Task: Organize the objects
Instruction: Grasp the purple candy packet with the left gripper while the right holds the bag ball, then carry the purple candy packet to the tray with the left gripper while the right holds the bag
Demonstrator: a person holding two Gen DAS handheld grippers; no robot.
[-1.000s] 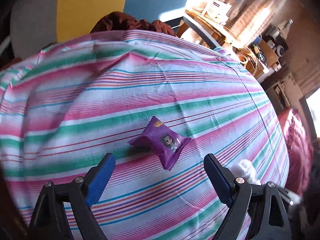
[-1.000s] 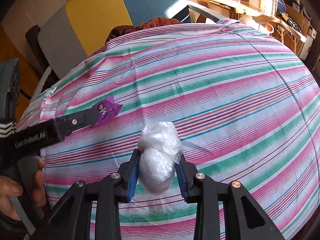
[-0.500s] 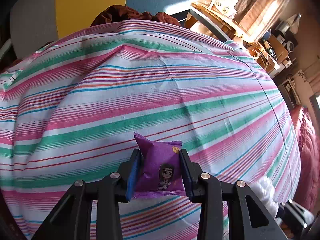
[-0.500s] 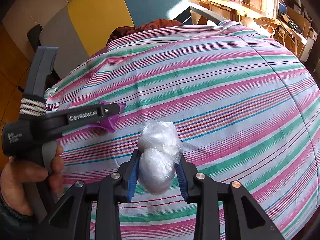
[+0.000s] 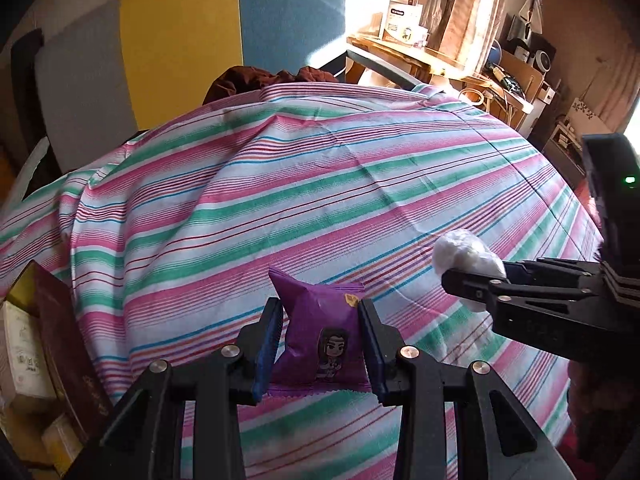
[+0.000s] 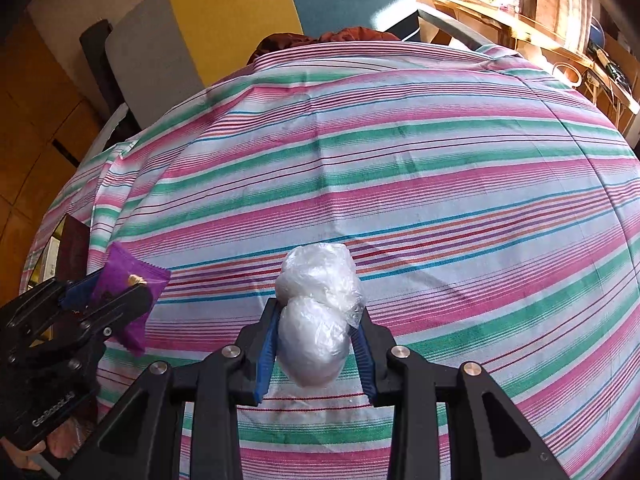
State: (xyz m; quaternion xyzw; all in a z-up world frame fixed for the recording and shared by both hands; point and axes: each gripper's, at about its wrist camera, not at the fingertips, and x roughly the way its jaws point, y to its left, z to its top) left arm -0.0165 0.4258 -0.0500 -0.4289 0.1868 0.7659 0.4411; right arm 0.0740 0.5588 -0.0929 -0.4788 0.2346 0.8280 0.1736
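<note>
A purple snack packet with a cartoon figure on it stands between the blue pads of my left gripper, which is shut on it and holds it just above the striped cloth. The right wrist view shows the same packet at the lower left. My right gripper is shut on a white bundle wrapped in clear plastic. In the left wrist view that bundle sticks out of the right gripper at the right edge.
A pink, green and white striped cloth covers the rounded table. A grey, yellow and blue chair back stands behind it. A dark red box and cartons sit off the left edge. A cluttered wooden shelf is at the back right.
My left gripper shut on the purple packet and lifted it off the cloth, moving back toward the table's near left. The right gripper kept its hold on the white bundle and shifted slightly.
</note>
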